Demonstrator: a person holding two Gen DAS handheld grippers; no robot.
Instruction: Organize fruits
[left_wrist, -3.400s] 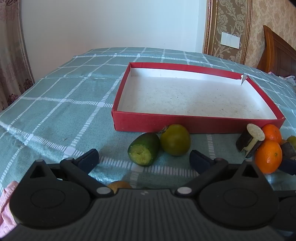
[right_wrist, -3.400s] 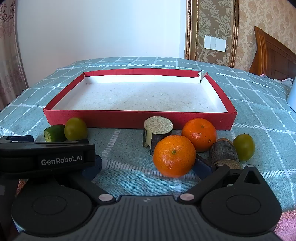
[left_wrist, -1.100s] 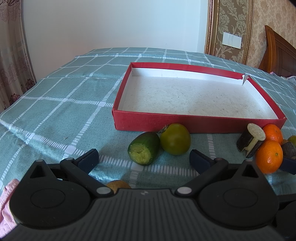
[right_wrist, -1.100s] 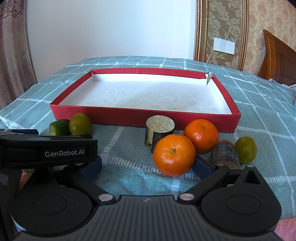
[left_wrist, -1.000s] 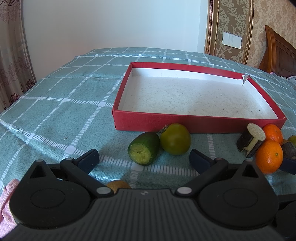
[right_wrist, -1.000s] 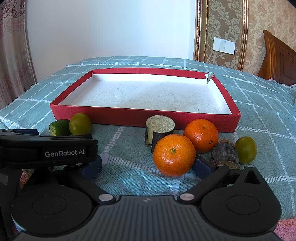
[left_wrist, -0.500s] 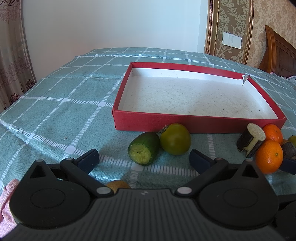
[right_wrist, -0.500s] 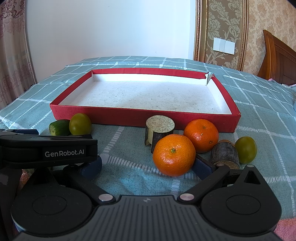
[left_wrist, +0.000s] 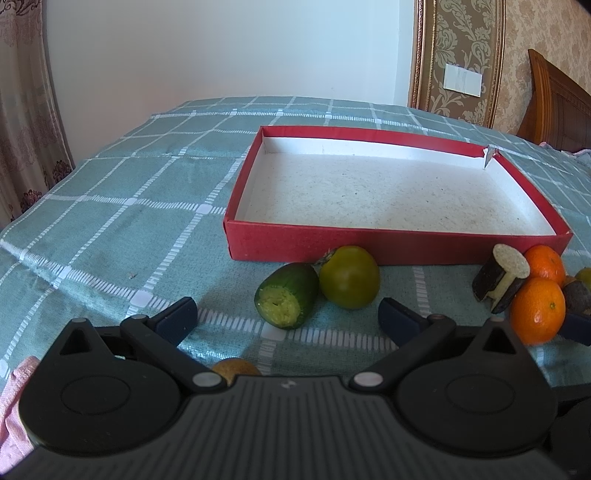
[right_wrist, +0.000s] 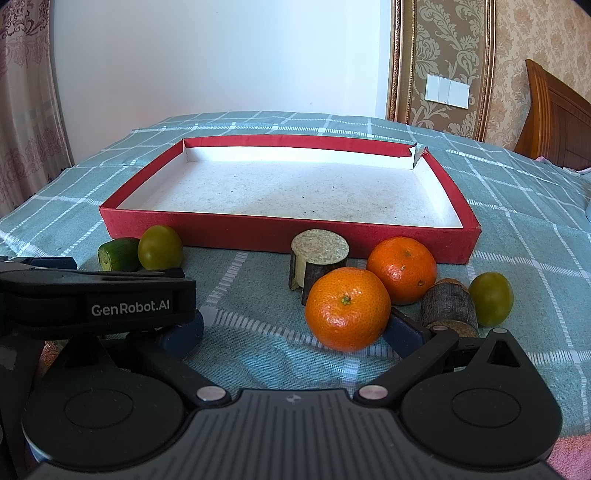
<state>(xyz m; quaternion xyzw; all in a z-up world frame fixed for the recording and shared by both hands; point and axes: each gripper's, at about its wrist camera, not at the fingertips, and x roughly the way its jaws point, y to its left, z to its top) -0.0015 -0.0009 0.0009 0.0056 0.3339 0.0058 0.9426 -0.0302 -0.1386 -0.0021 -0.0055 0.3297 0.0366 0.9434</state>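
Note:
An empty red box (left_wrist: 369, 243) (right_wrist: 258, 230) lies on the checked green cloth. In front of it sit a cut green cucumber piece (left_wrist: 288, 301) (right_wrist: 118, 254) and a green round fruit (left_wrist: 349, 277) (right_wrist: 160, 247). Further right are two oranges (right_wrist: 347, 308) (right_wrist: 402, 269), two dark cut stalk pieces (right_wrist: 317, 258) (right_wrist: 448, 308) and another green fruit (right_wrist: 491, 298). My left gripper (left_wrist: 288, 317) is open just short of the cucumber. My right gripper (right_wrist: 295, 332) is open, with the near orange against its right finger. A brown fruit (left_wrist: 236, 369) peeks out under the left gripper.
The left gripper's body (right_wrist: 96, 299) fills the lower left of the right wrist view. A wooden headboard (right_wrist: 557, 114) stands at the far right, a curtain (left_wrist: 26, 110) at the left. Pink cloth (left_wrist: 14, 406) lies at the near edge.
Since 3.4 s ago both views shifted slightly, the right one rising a little. In the last second nothing has visibly moved.

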